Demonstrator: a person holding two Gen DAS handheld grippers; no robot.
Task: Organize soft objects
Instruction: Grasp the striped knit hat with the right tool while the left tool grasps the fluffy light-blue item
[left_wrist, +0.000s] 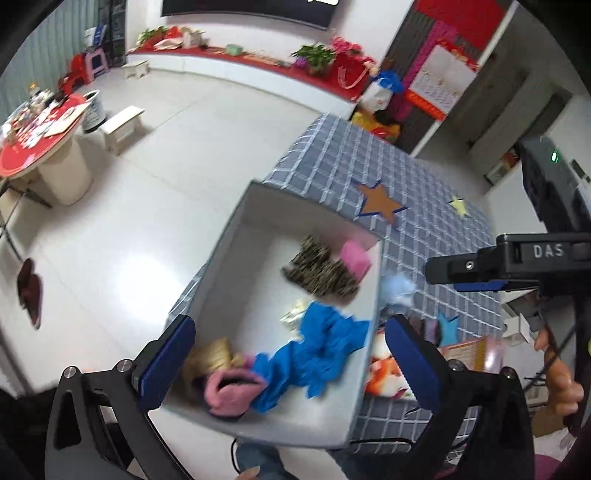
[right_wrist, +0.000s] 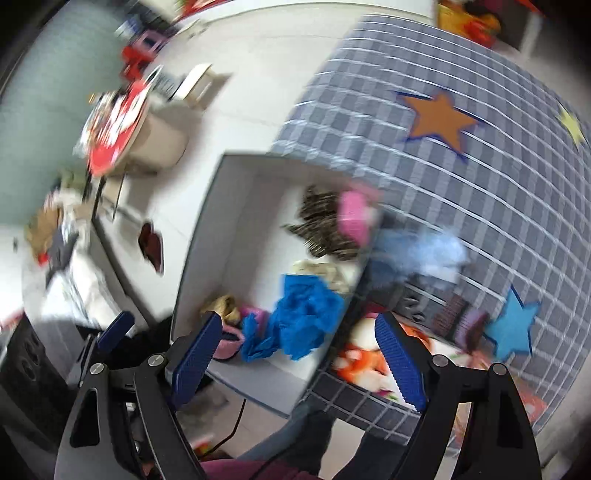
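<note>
A white box (left_wrist: 240, 236) (right_wrist: 207, 229) stands at the edge of a grey checked table (left_wrist: 436, 192) (right_wrist: 480, 184). Inside lie a bright blue cloth (left_wrist: 314, 354) (right_wrist: 303, 317), a pink sock (left_wrist: 232, 395) (right_wrist: 229, 343), a tan fuzzy item (left_wrist: 210, 356), a dark patterned cloth (left_wrist: 321, 269) (right_wrist: 321, 225) and a pink block (left_wrist: 354, 256) (right_wrist: 352, 216). A pale blue fluffy piece (left_wrist: 399, 290) (right_wrist: 432, 251) is at the box's right wall. My left gripper (left_wrist: 291, 362) is open above the box. My right gripper (right_wrist: 299, 365) is open and empty; it also shows in the left wrist view (left_wrist: 465, 273).
An orange and white plush (left_wrist: 384, 373) (right_wrist: 365, 362) and other small items lie on the table beside the box. Paper stars (right_wrist: 439, 120) are stuck on the cloth. A round red table (left_wrist: 33, 147) and stools (left_wrist: 122, 125) stand on the white floor.
</note>
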